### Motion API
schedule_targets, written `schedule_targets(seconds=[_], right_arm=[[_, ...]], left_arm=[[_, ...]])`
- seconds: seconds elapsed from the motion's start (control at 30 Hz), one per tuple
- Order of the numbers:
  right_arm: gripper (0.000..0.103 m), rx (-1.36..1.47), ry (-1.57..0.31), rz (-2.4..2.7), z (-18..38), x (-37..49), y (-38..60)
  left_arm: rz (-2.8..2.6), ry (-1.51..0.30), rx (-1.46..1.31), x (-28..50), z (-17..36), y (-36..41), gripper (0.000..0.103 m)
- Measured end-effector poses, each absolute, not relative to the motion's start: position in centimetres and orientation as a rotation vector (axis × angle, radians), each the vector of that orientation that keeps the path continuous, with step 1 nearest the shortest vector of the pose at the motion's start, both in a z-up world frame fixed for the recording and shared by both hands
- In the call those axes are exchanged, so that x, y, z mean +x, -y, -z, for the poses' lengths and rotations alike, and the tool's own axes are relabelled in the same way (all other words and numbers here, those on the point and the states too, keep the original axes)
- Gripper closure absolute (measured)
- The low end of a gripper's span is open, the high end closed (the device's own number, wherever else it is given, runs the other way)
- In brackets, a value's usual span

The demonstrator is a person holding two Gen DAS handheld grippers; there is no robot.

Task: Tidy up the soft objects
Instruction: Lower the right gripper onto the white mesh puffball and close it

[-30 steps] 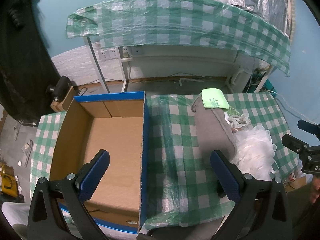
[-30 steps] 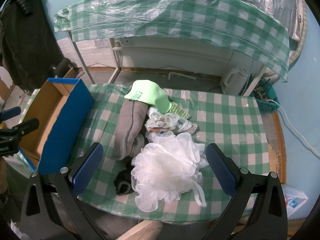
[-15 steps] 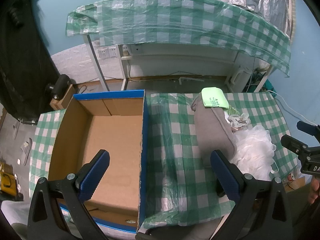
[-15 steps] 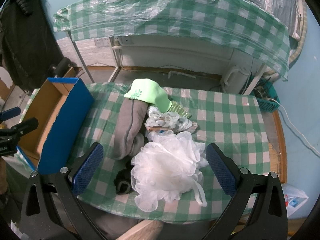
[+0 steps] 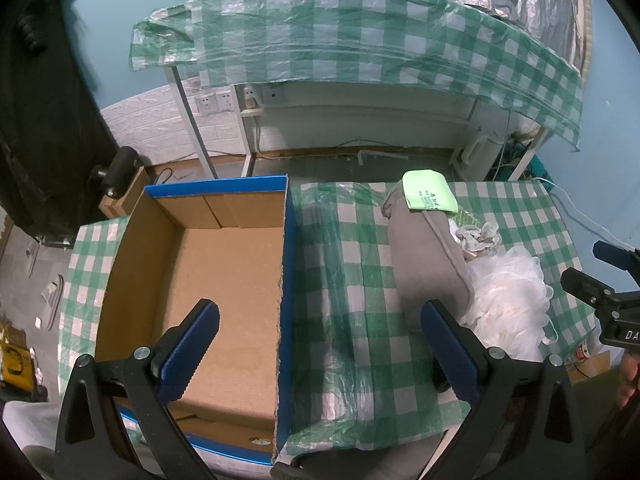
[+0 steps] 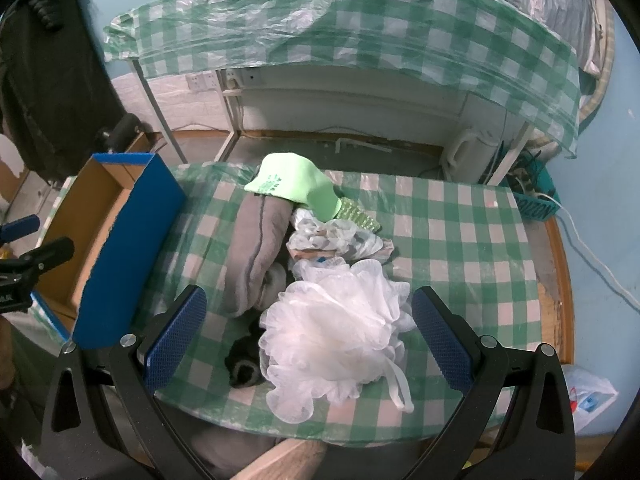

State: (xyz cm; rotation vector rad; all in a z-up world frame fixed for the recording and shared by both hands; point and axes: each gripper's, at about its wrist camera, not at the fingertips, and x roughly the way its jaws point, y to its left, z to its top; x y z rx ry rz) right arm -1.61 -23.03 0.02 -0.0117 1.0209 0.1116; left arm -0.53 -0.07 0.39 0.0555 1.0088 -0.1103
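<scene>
A pile of soft things lies on the green-checked table (image 6: pixel 460 240): a white mesh bath puff (image 6: pixel 336 336), a folded grey cloth (image 6: pixel 258 248), a lime green glove (image 6: pixel 296 188), a crumpled white plastic bag (image 6: pixel 336 236) and a small black item (image 6: pixel 244 364). My right gripper (image 6: pixel 308 340) is open, its fingers either side of the puff, above it. My left gripper (image 5: pixel 320 344) is open and empty over the right wall of the open blue cardboard box (image 5: pixel 224 272). The grey cloth (image 5: pixel 428 264), glove (image 5: pixel 428 196) and puff (image 5: pixel 508 296) show to its right.
A second table under a green-checked plastic cover (image 5: pixel 360 48) stands behind. Wall sockets (image 5: pixel 216 100) and cables sit below it. A black coat (image 6: pixel 44 64) hangs at the left. The right gripper's fingers (image 5: pixel 600 280) show at the left wrist view's right edge.
</scene>
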Motion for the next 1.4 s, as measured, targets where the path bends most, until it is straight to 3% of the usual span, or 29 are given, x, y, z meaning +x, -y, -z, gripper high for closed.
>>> schedule_targets(seconds=[1.4], right_arm=[[0.002,-0.015,-1.262,-0.032,9.3,2.3,23.9]], left_arm=[[0.145,-1.257,0.113,2.4,9.2,5.7,0.002]])
